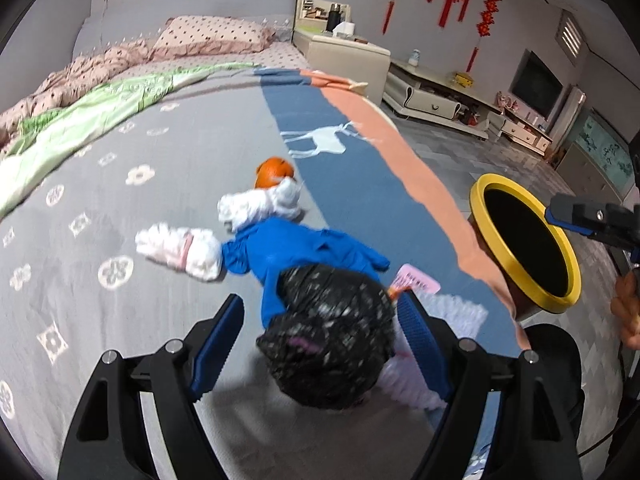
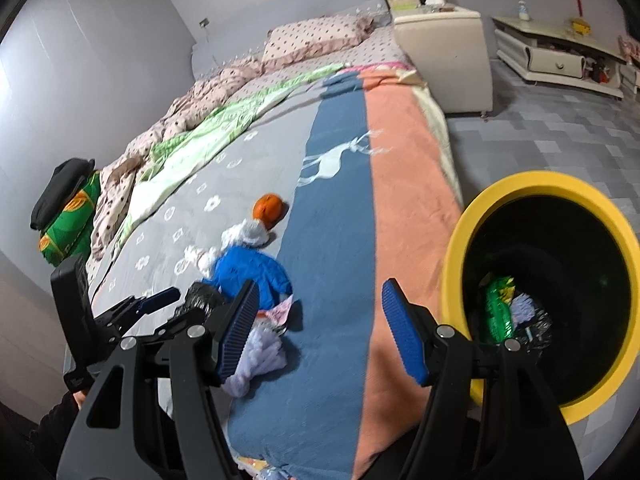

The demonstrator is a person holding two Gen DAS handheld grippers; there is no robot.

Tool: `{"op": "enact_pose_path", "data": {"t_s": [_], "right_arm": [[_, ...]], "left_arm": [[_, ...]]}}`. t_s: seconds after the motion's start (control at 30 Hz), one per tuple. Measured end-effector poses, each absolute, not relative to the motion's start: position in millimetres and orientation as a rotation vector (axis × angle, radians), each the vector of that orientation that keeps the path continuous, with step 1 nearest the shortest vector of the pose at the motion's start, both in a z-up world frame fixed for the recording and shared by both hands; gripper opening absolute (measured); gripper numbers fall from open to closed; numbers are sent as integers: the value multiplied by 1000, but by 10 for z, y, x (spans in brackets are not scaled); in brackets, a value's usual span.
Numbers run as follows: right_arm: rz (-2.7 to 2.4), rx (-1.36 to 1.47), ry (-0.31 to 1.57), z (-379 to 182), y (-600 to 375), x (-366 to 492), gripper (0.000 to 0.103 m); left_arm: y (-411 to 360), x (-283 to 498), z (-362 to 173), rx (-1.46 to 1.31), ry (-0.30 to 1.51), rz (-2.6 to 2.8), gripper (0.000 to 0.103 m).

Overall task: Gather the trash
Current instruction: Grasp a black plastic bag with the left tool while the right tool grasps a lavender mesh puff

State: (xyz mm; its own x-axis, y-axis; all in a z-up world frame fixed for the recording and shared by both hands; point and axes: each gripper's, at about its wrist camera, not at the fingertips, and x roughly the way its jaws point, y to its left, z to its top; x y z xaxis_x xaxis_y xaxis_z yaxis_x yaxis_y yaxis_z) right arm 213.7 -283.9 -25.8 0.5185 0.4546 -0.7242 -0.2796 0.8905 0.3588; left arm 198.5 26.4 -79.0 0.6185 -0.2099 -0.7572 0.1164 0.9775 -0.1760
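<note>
Your left gripper [image 1: 320, 344] stands with its jaws spread on either side of the crumpled black plastic bag [image 1: 328, 336]; the blue pads flank the bag with a gap on each side, so nothing is clamped yet. Your right gripper [image 2: 318, 334] is released too, with only the bedspread [image 2: 332, 280] between its fingers.

Take the yellow-rimmed bin [image 2: 456, 280] as your landmark: it stands off the bed's edge, just right of your right gripper, and already holds a green wrapper [image 2: 498, 312] and some pale scraps. The black bag lies on the bed to the left of the bin, at the near end of a loose row of litter. Farther from the bin along that row are a blue rag or wrapper [image 1: 296, 248], white crumpled tissues [image 1: 260, 204], and an orange peel [image 1: 274, 172] at the far end. A pink slip [image 1: 416, 280] lies between the black bag and the bin.

The step in hand looks like the pickup of the black bag. Next you would lower, close the left pads firmly on that soft bag, lift it clear of the blue piece it overlaps, and carry it right to the bin's mouth.
</note>
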Motion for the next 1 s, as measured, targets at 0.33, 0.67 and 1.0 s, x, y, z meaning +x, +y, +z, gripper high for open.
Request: {"op": "enact_pose_path", "data": {"t_s": [0.33,0.67,1.0], "right_arm": [[545,191,1019,-599,-2476,2064,61],[618,132,1078,-867,-2137,1983,61],[631,96,1124,-1067,-1932,2033,55]], "left_arm": [[310,1945,-950,-124,892,-184,68],[476,1921,-1102,-163,906,-185,45],[567,1889,-1110,-191,912,-193,40]]}}
